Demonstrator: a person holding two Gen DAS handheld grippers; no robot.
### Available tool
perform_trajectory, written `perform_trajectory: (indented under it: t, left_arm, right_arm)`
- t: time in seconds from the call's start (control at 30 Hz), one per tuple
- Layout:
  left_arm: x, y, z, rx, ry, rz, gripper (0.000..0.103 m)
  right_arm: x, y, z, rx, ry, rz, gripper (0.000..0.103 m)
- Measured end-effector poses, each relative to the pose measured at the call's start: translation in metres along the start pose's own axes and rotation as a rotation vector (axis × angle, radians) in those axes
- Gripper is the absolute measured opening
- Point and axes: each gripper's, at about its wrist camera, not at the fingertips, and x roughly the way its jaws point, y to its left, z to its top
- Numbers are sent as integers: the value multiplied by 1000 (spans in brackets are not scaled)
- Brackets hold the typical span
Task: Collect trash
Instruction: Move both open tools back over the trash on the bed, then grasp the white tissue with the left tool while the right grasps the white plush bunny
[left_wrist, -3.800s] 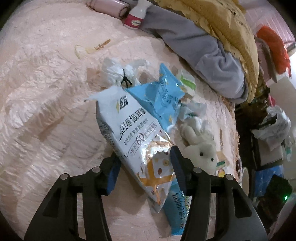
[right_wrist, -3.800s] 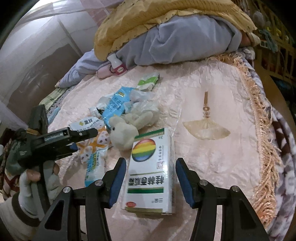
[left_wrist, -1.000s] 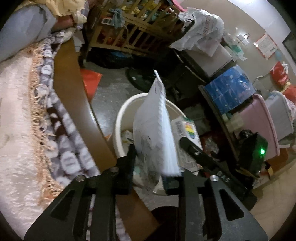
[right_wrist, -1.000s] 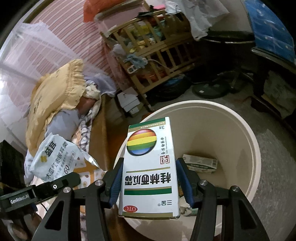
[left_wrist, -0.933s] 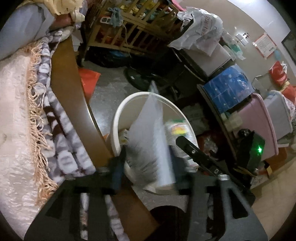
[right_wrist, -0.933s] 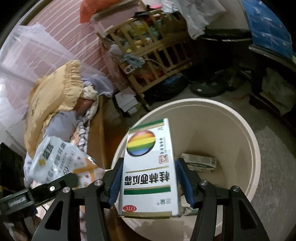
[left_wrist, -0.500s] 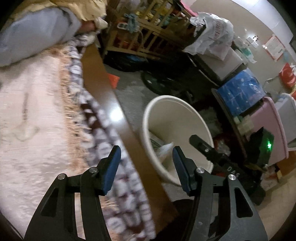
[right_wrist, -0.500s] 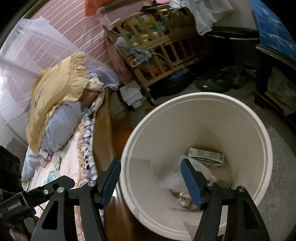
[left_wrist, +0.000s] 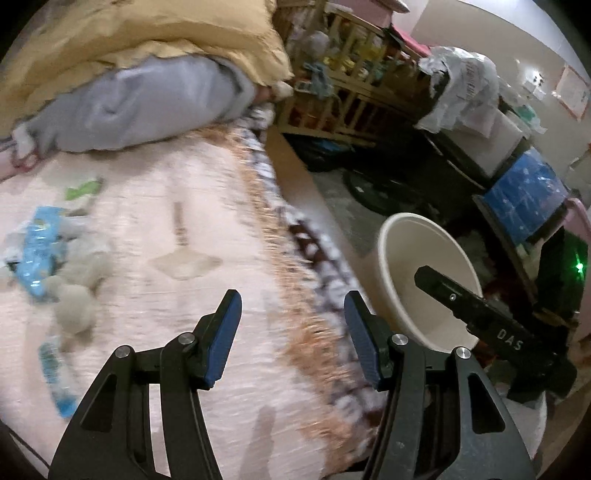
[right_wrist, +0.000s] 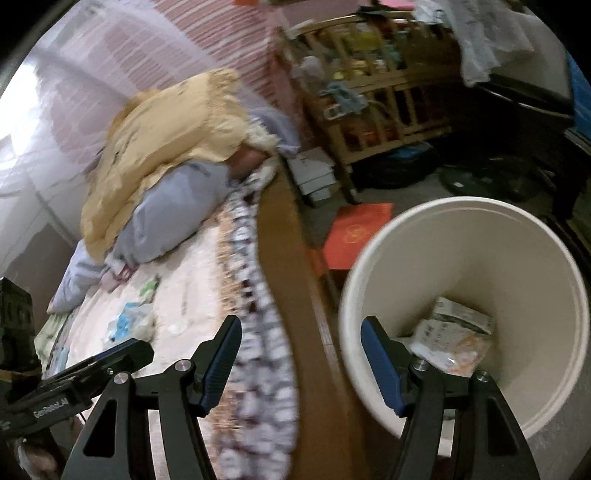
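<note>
My left gripper (left_wrist: 291, 310) is open and empty above the pink bedspread (left_wrist: 207, 236) near its fringed edge. My right gripper (right_wrist: 301, 334) is open and empty over the bed's wooden rail (right_wrist: 291, 266), beside the cream trash bin (right_wrist: 532, 236). The bin holds a box and a white snack bag (right_wrist: 450, 338); it also shows in the left wrist view (left_wrist: 400, 236). A blue wrapper (left_wrist: 37, 240), a green wrapper (left_wrist: 83, 190) and a small plush toy (left_wrist: 74, 291) lie on the bed at the left. The view is blurred.
A yellow blanket (left_wrist: 147, 37) and grey pillow (left_wrist: 147, 99) lie at the bed's head. A wooden crib (right_wrist: 384, 85) full of items stands behind the bin. A red folder (right_wrist: 356, 230) lies on the floor. Blue boxes (left_wrist: 524, 199) stand at the right.
Both grippers let go of the snack bag and the medicine box over the bin and opened. Both have since swung left, back toward the bed.
</note>
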Motion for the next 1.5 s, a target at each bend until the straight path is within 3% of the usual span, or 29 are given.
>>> perform_trajectory:
  t: [0.4, 0.6, 0.83, 1.03, 1.43, 1.47, 1.5]
  left_arm:
    - [-52, 101, -22, -65, -43, 199, 56]
    - [-73, 171, -36, -145, -46, 312, 56]
    - [-86, 242, -47, -248, -53, 388, 57]
    - [-79, 286, -35, -288, -65, 402, 57]
    - [-13, 339, 6, -275, 11, 384, 56]
    - [-9, 340, 6, -276, 23, 377, 54]
    - [-6, 341, 5, -277, 32, 368, 38]
  right_arm:
    - [40, 100, -22, -181, 107, 140, 66]
    - [61, 146, -35, -289, 161, 191, 68]
    - [99, 190, -41, -346, 233, 262, 68]
    - [134, 223, -43, -366, 305, 301, 68]
    - [202, 258, -57, -264, 430, 347, 73]
    - [206, 257, -59, -255, 437, 353, 73]
    - [209, 256, -60, -245, 438, 361, 69]
